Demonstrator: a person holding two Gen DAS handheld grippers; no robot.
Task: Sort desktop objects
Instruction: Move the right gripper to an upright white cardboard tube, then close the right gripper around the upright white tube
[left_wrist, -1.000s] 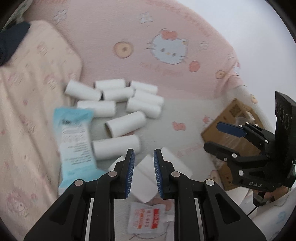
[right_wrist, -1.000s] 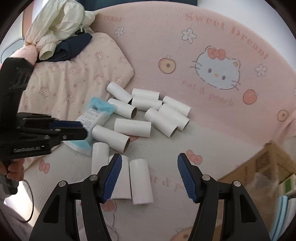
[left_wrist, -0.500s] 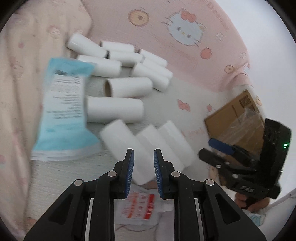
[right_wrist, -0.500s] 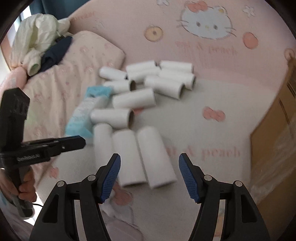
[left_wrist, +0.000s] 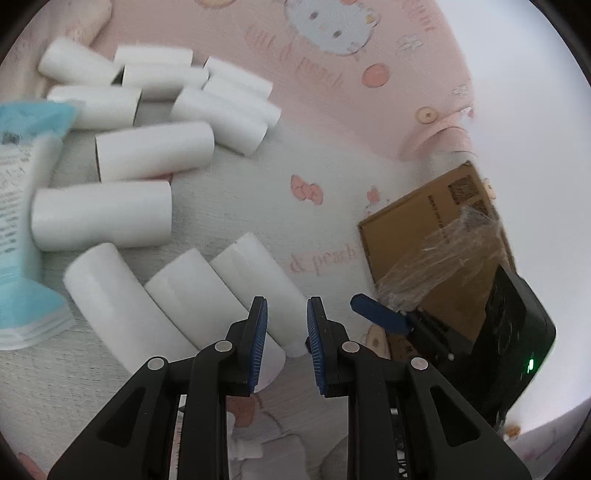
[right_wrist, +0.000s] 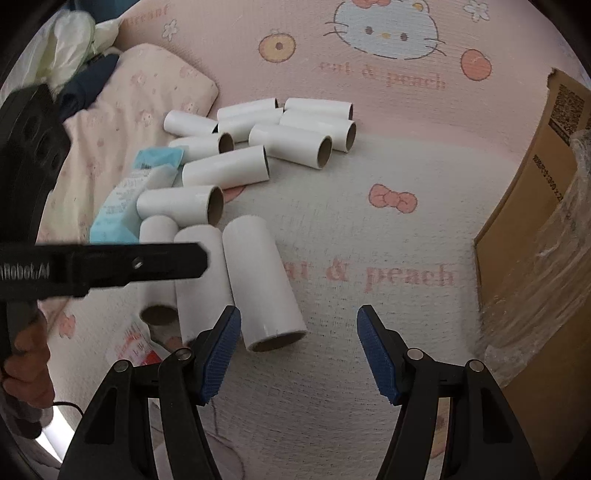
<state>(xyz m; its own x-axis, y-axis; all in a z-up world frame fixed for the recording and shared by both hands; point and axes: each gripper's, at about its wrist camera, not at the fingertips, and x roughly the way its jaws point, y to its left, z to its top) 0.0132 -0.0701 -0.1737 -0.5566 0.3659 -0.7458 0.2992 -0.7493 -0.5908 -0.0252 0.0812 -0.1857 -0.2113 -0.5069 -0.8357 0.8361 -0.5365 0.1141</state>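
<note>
You're lining up a pick — your right gripper (right_wrist: 299, 345), jaws apart and empty, hovers by the nearest white tube (right_wrist: 262, 284) on the bed; straddle it, left gripper (left_wrist: 284, 325) narrowly parted, empty.

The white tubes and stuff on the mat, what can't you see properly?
- Left wrist view: printing on the blue packet is blurred, and the edge cuts it off.
- Right wrist view: left gripper crosses two near white tubes.
- Right wrist view: red-and-white sachet is mostly hidden behind the right gripper.
- Both views: cardboard box is cut off.
</note>
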